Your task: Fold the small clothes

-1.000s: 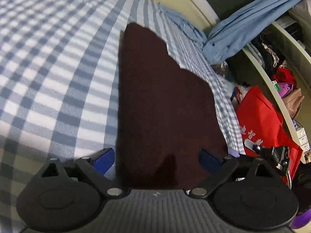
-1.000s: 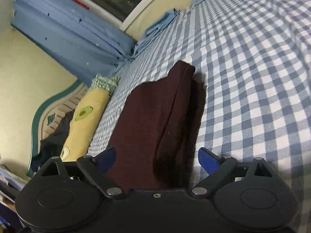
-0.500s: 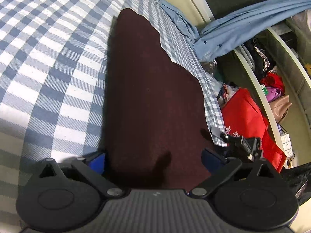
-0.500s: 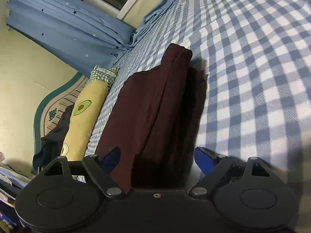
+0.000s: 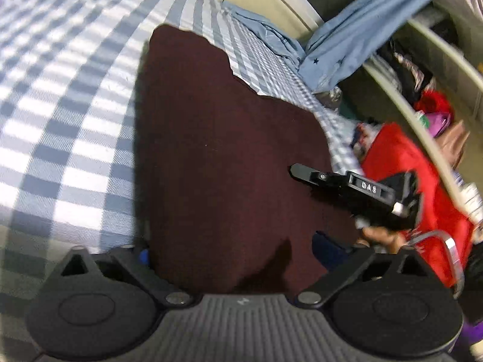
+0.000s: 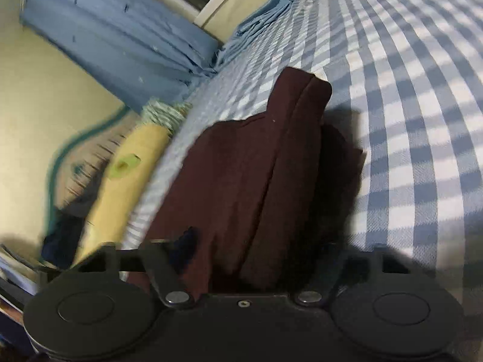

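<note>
A dark maroon garment lies flat on the blue-and-white checked bedsheet, close to the bed's right edge. My left gripper straddles its near edge. Its jaws are wide and closing, and the blue pads stand off the cloth. In the right wrist view the same garment shows a doubled fold running away from me. My right gripper has that fold between its closing jaws, and the gap is still broad. A hand holds that gripper, and one of its fingers reaches over the garment's right side.
A red bag and shelves of clothes stand past the bed's right edge, under a blue curtain. In the right wrist view a yellow avocado-print pillow lies between the bed and a headboard, below another blue curtain.
My right gripper has moved forward onto the garment's fold and its jaws have narrowed. In the left wrist view it has come in over the garment's right side. My left gripper shifted slightly.
</note>
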The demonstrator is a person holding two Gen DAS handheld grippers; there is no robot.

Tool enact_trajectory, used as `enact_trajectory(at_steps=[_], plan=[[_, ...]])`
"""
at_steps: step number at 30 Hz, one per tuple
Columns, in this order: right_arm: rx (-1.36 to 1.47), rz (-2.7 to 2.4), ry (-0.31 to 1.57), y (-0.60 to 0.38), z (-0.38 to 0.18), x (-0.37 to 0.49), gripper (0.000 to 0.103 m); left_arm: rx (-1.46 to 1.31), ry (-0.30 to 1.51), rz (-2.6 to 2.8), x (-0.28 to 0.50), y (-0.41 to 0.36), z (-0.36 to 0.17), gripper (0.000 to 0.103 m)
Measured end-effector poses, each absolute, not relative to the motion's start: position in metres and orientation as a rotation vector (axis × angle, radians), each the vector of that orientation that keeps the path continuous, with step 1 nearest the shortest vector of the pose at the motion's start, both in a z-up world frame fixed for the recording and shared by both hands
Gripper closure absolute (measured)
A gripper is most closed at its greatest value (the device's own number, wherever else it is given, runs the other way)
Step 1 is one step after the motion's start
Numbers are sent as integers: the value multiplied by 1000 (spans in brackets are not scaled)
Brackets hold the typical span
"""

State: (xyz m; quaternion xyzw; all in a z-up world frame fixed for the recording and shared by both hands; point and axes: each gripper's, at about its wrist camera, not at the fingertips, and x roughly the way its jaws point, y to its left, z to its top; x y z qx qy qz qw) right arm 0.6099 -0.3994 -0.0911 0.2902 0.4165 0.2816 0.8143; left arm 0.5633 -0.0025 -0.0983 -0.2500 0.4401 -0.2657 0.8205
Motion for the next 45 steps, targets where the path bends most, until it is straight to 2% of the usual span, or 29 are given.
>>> enact_trajectory(at_steps=[2,3,5,8,12,26,35,43,45], plan=[[584,584,885,-395,-90,609,61,-517,933,-531,559,2,-96,35],[577,578,878,-394,-89,608,64,-524,931,-526,558,6,-95,39],[548,562,859,-390,-85,604,67,-528,908,-530,555,12,-92,54],[522,536,815,-380,-75,597,73,-489,842,-543,544,15,-77,66],[480,534,776,-359,-50,585,76,-460,794,-559,532,26,-53,68],[426,613,719,-235,9,523,77,-398,693,-509,436,147,7,68],[460,646,733,-162,-1,499,77,-441,707,-495,414,205,-14,68],[550,621,794,-167,-39,491,77,-426,752,-506,411,207,-55,68],[590,623,822,-174,-53,491,77,-411,758,-499,405,210,-68,65]])
